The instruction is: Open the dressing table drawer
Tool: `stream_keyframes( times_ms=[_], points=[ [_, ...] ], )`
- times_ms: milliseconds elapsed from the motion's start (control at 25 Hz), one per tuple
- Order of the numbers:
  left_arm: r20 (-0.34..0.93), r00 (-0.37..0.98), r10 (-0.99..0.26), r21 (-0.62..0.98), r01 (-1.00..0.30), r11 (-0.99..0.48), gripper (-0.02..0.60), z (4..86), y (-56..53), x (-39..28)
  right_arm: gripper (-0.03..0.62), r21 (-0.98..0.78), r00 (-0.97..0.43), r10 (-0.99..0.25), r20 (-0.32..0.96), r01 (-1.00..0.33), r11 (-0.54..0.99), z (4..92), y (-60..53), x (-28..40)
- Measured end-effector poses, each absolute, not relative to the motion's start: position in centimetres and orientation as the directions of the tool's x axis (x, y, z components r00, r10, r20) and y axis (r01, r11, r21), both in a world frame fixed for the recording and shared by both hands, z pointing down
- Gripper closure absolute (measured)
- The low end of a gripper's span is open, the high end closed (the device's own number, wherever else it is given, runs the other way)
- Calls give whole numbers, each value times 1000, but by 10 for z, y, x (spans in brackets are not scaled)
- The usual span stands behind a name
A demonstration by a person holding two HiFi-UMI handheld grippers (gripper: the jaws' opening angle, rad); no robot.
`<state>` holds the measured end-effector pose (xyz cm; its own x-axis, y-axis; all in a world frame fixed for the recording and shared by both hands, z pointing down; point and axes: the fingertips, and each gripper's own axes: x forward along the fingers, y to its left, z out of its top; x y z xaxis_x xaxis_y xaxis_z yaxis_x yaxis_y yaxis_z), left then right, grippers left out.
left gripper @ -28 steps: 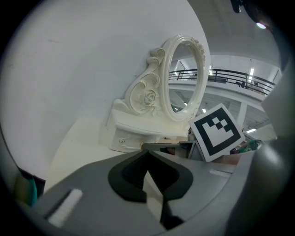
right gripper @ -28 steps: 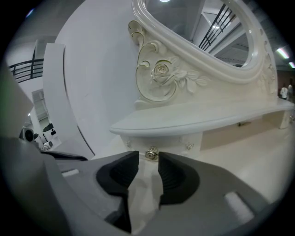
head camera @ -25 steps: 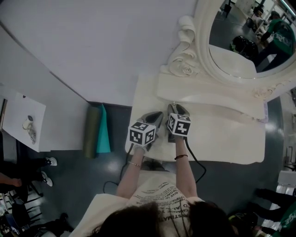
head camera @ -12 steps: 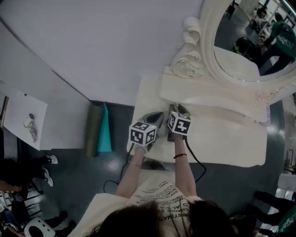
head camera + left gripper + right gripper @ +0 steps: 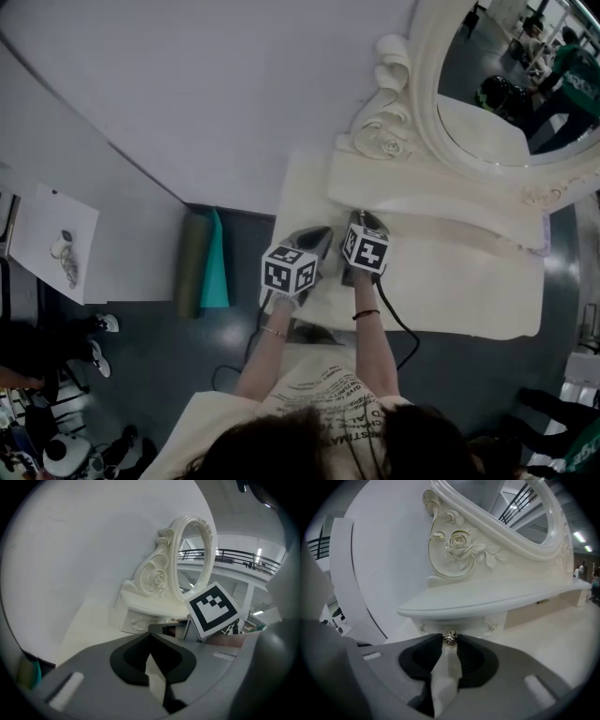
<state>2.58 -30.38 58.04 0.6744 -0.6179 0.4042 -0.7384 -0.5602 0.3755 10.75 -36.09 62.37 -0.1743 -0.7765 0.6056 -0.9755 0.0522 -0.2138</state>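
Note:
The cream dressing table (image 5: 450, 281) carries a small drawer unit (image 5: 412, 202) under its oval mirror (image 5: 506, 84). In the right gripper view the drawer front (image 5: 457, 623) sits below a curved shelf (image 5: 497, 597). Its small metal rose knob (image 5: 450, 638) lies between the tips of my right gripper (image 5: 450, 642), whose jaws are closing and touch the knob on both sides. My left gripper (image 5: 319, 236) hovers beside the right gripper (image 5: 361, 221) over the tabletop. Its tips meet with nothing between them (image 5: 150, 637).
A rolled green and teal mat (image 5: 202, 267) stands on the floor left of the table. A white board with a sheet of paper (image 5: 61, 253) is further left. The white wall runs behind the table. A cable hangs from my right hand.
My right gripper has edged slightly toward the drawer unit. The left gripper has stayed where it was.

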Motion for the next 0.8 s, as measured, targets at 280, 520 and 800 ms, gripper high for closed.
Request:
stream_keyframes(
  times_ms=[280,520,800],
  points=[
    [406,677,-614,376,-736,-563,580,581,-303,27,490,-212,-169,-771,614,-976,45,624,-360,108],
    [407,680,-610,377,-733,-566,580,581,-300,27,491,-215,-175,-770,614,-975,50,624,-359,107],
    [406,682,-609,374,-732,-570,580,580,-294,29,491,-221,-183,-765,617,-974,54,624,-353,107]
  ],
)
